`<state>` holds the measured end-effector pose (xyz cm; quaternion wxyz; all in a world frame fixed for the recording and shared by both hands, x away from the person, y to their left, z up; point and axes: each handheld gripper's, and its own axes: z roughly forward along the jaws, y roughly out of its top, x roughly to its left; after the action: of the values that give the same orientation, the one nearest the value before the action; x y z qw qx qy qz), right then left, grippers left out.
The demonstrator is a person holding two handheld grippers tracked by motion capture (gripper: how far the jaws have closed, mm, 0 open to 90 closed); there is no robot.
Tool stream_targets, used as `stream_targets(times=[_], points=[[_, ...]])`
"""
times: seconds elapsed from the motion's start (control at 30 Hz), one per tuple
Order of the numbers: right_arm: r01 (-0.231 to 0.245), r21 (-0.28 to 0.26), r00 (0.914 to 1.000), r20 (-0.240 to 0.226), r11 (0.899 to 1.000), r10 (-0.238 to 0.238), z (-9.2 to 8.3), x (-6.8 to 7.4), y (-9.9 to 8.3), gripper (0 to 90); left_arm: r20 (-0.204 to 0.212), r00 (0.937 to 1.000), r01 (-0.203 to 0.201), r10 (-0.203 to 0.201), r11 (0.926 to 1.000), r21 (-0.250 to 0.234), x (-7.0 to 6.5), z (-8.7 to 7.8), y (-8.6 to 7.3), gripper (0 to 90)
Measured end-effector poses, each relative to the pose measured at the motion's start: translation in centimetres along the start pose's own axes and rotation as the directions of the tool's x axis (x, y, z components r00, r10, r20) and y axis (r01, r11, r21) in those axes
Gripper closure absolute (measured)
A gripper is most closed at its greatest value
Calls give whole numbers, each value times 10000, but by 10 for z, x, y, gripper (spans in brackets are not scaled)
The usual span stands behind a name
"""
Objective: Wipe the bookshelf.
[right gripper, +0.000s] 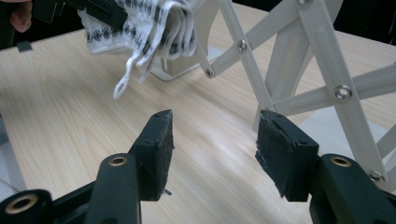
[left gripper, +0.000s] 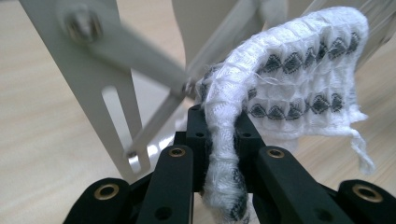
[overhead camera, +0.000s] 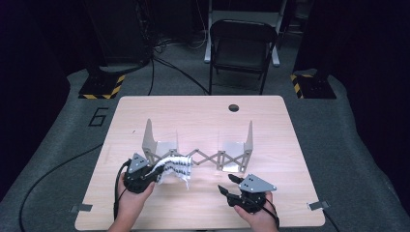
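A white cloth with rows of dark diamonds [overhead camera: 178, 166] [left gripper: 299, 84] [right gripper: 135, 23] is draped over the left part of a grey folding scissor rack [overhead camera: 203, 155] [left gripper: 112, 88] [right gripper: 299, 60] in the middle of the table. My left gripper [overhead camera: 153, 175] [left gripper: 222, 135] is shut on one edge of the cloth, beside the rack's left end. My right gripper [overhead camera: 231, 184] [right gripper: 215, 140] hovers over bare table near the front right. Its jaws stand open with nothing between them.
The wooden table [overhead camera: 203, 113] has a round cable hole [overhead camera: 234, 107] near its far edge. A black folding chair [overhead camera: 241, 48] stands on the floor behind. Tape tabs [overhead camera: 319, 205] mark the table's front corners.
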<state>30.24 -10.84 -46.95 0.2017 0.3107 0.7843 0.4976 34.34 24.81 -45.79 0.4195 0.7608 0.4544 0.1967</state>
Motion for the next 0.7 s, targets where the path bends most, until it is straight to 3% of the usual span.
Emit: stream_targets(times=[0.1,0.17,0.2,0.3,0.33,0.37,0.4,0.5,0.57,0.7], points=[[148,104,9999,85,9998,-149,3,0,-3,456,12,10000,33,-33,9997,-236,1,-5,3,810],[205,204,9998,51,9996,-207,4,0,-4,452,34,10000,32,-29,9967,-809,0,-18,10,810],[187,121,9998,103,9998,-188,5,0,-4,449,-56,10000,-15,8,9917,-1288,1,-28,14,810],[132,124,9999,100,9998,-133,5,-1,-3,444,-57,10000,61,-69,9921,-1251,5,-30,13,809],[144,111,9999,76,9998,-145,6,-2,-4,441,-120,9997,191,-203,9953,-954,9,-24,6,810],[144,111,9999,76,9998,-145,6,-2,-4,441,-120,9997,191,-203,9953,-954,9,-24,6,810],[109,136,9999,42,9998,-109,7,-4,-5,440,-339,9993,137,-149,9993,-353,13,-14,-2,810],[-17,180,10000,46,9998,17,8,-6,-5,440,-403,9987,306,-311,9995,-121,17,-11,-5,810],[-176,261,9998,62,9995,174,9,-8,-6,440,-501,9978,415,-433,9985,-352,17,-17,-3,810],[-184,120,9998,2,9998,184,9,-10,-4,438,-705,9963,381,-484,9894,-1403,16,-43,6,810]])
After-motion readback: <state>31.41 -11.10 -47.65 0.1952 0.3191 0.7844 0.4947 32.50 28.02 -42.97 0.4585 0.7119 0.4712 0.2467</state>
